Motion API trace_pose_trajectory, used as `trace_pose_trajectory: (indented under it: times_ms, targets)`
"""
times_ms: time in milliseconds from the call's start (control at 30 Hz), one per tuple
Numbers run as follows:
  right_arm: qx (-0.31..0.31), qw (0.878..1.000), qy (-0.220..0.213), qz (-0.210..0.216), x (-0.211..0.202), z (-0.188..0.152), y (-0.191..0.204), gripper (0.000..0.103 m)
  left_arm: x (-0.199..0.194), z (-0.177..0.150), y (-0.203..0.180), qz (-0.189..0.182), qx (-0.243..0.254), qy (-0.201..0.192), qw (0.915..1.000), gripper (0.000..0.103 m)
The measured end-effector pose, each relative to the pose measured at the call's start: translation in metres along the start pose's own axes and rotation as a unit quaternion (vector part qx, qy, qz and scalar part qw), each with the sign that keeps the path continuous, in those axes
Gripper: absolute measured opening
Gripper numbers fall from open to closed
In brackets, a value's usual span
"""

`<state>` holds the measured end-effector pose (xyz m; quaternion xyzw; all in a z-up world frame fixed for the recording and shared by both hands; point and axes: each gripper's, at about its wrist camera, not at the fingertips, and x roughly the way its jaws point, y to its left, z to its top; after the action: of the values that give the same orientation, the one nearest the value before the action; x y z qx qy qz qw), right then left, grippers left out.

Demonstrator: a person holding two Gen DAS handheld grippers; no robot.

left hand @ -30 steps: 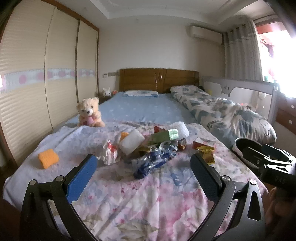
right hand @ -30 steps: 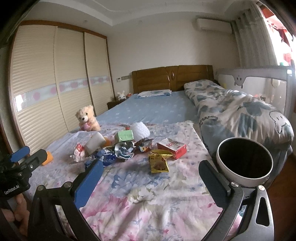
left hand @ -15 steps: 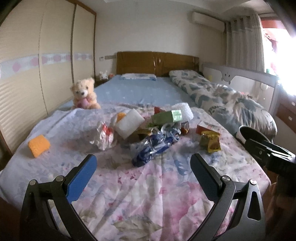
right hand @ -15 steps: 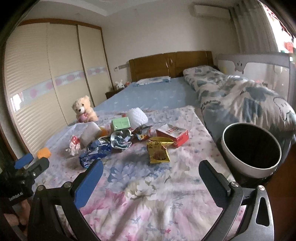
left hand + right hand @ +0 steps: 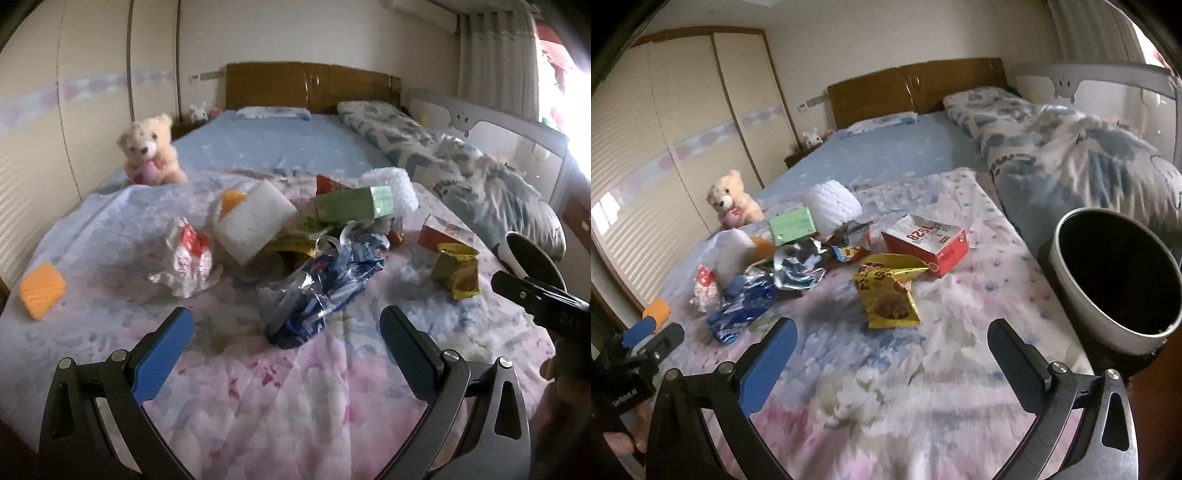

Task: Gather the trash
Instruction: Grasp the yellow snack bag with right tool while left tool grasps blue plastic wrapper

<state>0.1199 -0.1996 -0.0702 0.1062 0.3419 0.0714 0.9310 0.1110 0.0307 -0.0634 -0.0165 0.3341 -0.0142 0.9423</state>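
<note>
Now, left claw (image 5: 286,334): wide open, empty, above the bed (image 5: 295,398).
Right claw (image 5: 892,341): wide open, empty.
Wrappers (image 5: 321,291): mid-bed.
Bin (image 5: 1115,280): right edge.

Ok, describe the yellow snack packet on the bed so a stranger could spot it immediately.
Start at the white bin by the bed's right edge, then look left across the floral blanket. The yellow snack packet lies just in front of the red box, at the near right end of the litter pile. It is the only yellow, torn-open wrapper with a photo of food; its neighbours are blue, silver or green.
</note>
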Motion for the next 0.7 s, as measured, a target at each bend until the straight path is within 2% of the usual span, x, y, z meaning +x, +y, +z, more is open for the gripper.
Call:
trace_pose_trajectory:
  times_ms: [233, 300, 333, 400, 433, 467, 500, 533, 567, 700]
  targets:
    - [0.01, 0.999, 0.039, -0.008, 0.042, 0.01, -0.005, 0.101, 0.03, 0.008, 0.0, -0.001, 0.012, 0.028, 0.9995, 0.103]
    - [0.013, 0.998, 0.052, -0.013, 0.052, 0.011, -0.006, 0.097, 0.035, 0.008, -0.002, -0.003, 0.016, 0.033, 0.9993, 0.099]
    - [0.012, 0.998, 0.06, -0.016, 0.058, 0.012, -0.007, 0.095, 0.037, 0.008, -0.003, -0.004, 0.019, 0.034, 0.9992, 0.095]
    - [0.015, 0.997, 0.075, -0.011, 0.067, 0.011, -0.007, 0.079, 0.042, 0.007, -0.007, -0.009, 0.028, 0.043, 0.9986, 0.069]
    - [0.018, 0.997, 0.078, -0.006, 0.07, 0.011, -0.008, 0.074, 0.045, 0.006, -0.009, -0.015, 0.031, 0.049, 0.9982, 0.061]
    - [0.018, 0.997, 0.08, -0.003, 0.071, 0.011, -0.007, 0.063, 0.047, 0.005, -0.011, -0.02, 0.033, 0.057, 0.9976, 0.044]
    - [0.017, 0.997, 0.079, -0.002, 0.072, 0.012, -0.008, 0.048, 0.048, 0.004, -0.012, -0.026, 0.032, 0.061, 0.9973, 0.04]
    - [0.016, 0.997, 0.08, -0.001, 0.072, 0.012, -0.008, 0.042, 0.046, 0.003, -0.012, -0.031, 0.029, 0.058, 0.9974, 0.036]
    - [0.014, 0.996, 0.082, -0.001, 0.072, 0.011, -0.007, 0.037, 0.044, 0.002, -0.013, -0.036, 0.029, 0.056, 0.9973, 0.026]
    - [0.014, 0.997, 0.08, 0.011, 0.063, 0.007, -0.009, 0.035, 0.03, -0.002, -0.022, -0.054, 0.032, 0.046, 0.997, 0.02]
